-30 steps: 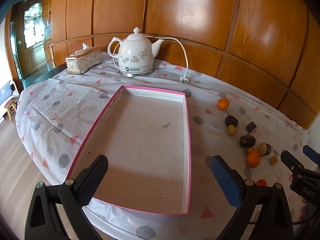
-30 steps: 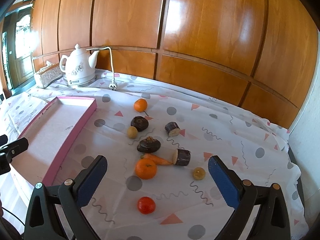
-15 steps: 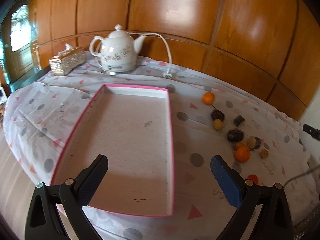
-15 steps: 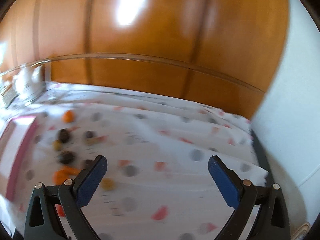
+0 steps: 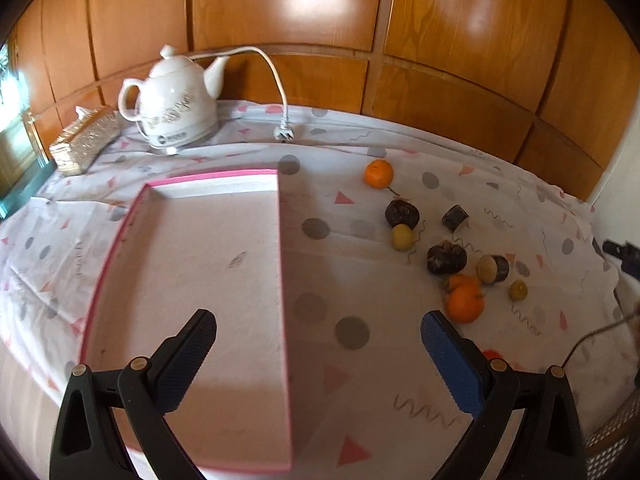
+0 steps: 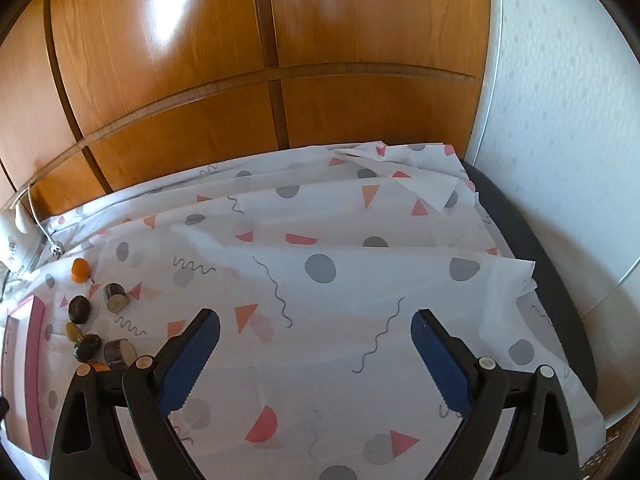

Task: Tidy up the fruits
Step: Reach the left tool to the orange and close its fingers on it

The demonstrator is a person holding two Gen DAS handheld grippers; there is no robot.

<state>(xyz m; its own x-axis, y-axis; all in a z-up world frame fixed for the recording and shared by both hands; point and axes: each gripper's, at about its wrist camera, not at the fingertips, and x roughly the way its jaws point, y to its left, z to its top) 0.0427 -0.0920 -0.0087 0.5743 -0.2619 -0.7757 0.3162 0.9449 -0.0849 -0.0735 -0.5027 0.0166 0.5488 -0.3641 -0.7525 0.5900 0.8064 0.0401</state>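
The left tool (image 5: pixel 318 336) has two black plastic arms shaped like open triangular frames, each with a pale round rivet at its shoulder. The fingers (image 5: pixel 450 362) carry ribbed pads: the right one bright blue, the left one dark in shadow. The right tool (image 6: pixel 315 334) is the same build: black frames, pale rivets, and blue pads with a serrated inner edge on both fingers (image 6: pixel 188 362)

My left view: angled down over tray (image 5: pixel 192 264). Right view: bare cloth (image 6: pixel 340 264). Shared: fruits (image 5: pixel 446 258).
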